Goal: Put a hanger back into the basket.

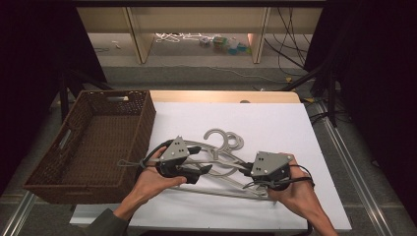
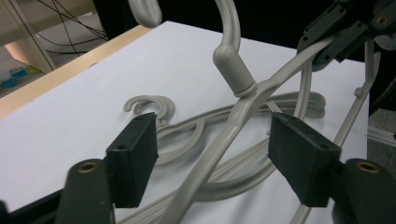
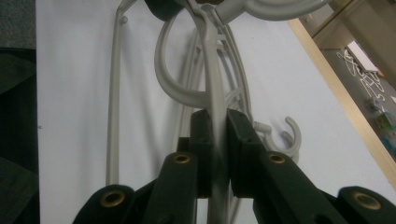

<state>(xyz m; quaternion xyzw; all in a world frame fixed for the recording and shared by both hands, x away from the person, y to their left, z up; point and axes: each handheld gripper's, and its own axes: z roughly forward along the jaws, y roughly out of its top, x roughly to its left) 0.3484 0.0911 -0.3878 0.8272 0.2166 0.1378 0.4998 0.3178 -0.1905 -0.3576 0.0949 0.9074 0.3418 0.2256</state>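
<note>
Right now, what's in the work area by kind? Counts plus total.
grey hangers: 3 by the hooks I can see; the pile overlaps, so there may be more
brown wicker basket: 1
handheld grippers: 2 (left gripper, right gripper)
Total: 6

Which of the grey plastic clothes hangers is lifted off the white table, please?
The grey plastic hanger clamped in the right gripper, its arm passing between the left gripper's open jaws; the other hangers lie flat.
</note>
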